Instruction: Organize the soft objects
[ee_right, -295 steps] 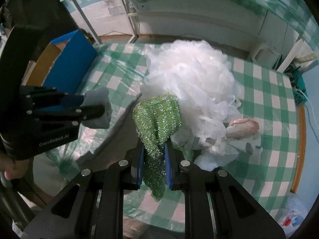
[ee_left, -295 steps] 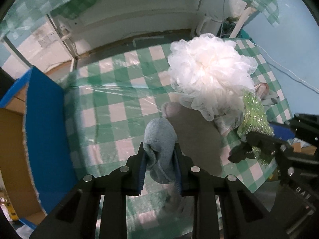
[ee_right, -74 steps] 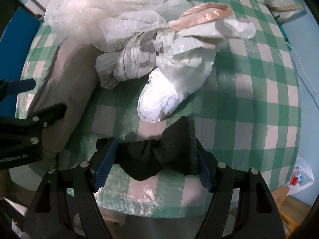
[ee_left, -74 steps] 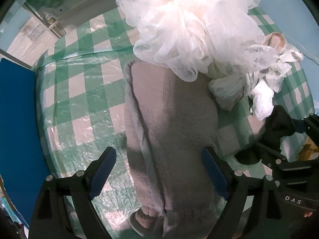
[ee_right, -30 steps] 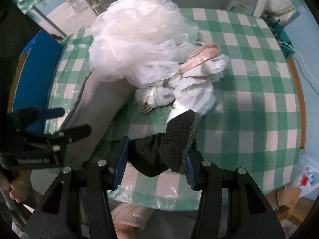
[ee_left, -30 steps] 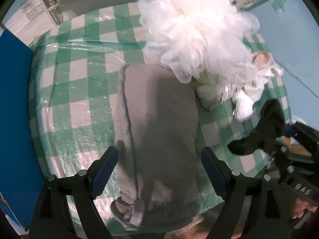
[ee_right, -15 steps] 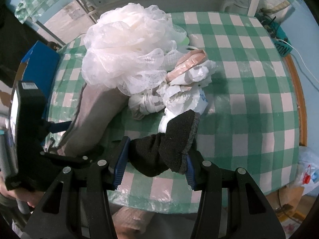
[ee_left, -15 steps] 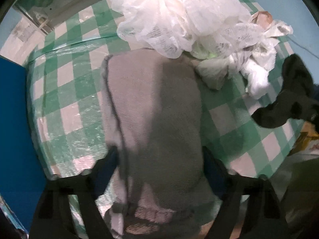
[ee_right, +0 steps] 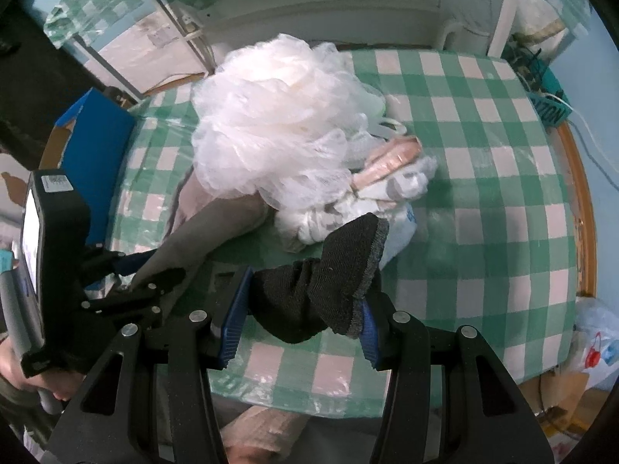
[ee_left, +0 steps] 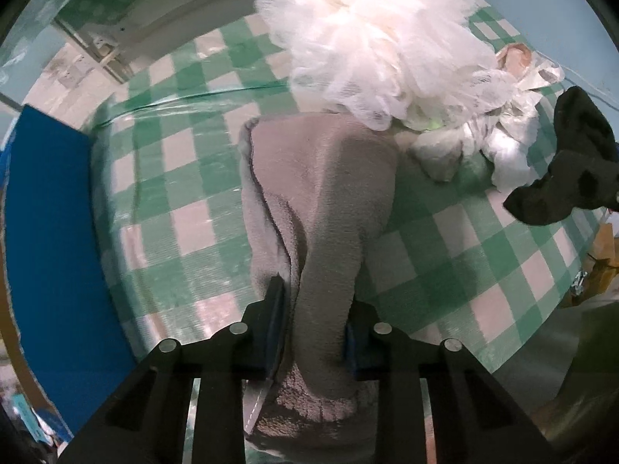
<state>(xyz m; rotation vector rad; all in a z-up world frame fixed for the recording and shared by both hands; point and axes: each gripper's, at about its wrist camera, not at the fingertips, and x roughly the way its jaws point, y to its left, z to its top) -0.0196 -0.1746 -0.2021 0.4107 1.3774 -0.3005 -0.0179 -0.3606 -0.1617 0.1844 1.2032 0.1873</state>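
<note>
Since half a second ago our left gripper [ee_left: 313, 321] has pinched shut on the grey fleece towel's [ee_left: 321, 193] near end; our right gripper [ee_right: 298, 305] grips the black knitted sock [ee_right: 329, 286] above the checked table [ee_right: 483, 193]. We should lift slowly, freeing the towel from under the white mesh pouf [ee_left: 379, 38].

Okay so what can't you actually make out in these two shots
- Grey towel: its far end is hidden under the white mesh pouf in both views.
- Black sock: cut off by the right edge in the left wrist view.
- Blue box: its inside is out of frame in both views.
- Small items beside the pouf: tangled and overlapped, so what they are cannot be told.
</note>
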